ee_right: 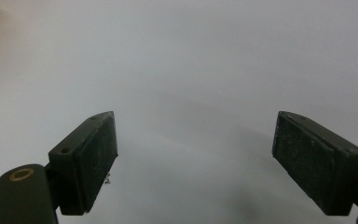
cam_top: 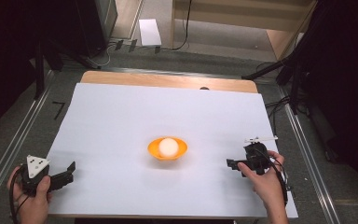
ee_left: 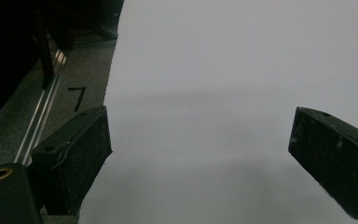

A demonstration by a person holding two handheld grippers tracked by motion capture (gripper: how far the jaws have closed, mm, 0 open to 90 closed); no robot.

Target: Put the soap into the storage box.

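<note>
A white ball [cam_top: 168, 147] is sitting in an orange bowl [cam_top: 153, 150] near the middle of the white sheet [cam_top: 121, 112]. Being round and loose, the ball is likely to roll out if a jaw is nudging the shallow bowl's rim. The left gripper [cam_top: 70, 171] is resting well left of the bowl and nearer the person, its jaws standing wide, holding nothing. The right gripper [cam_top: 230, 163] is lying right of the bowl, pointing toward it, jaws likewise wide and empty.

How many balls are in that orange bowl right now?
1: a white ball sits in the orange bowl at mid-table, between the two grippers. Anything beneath it would be hidden.
</note>
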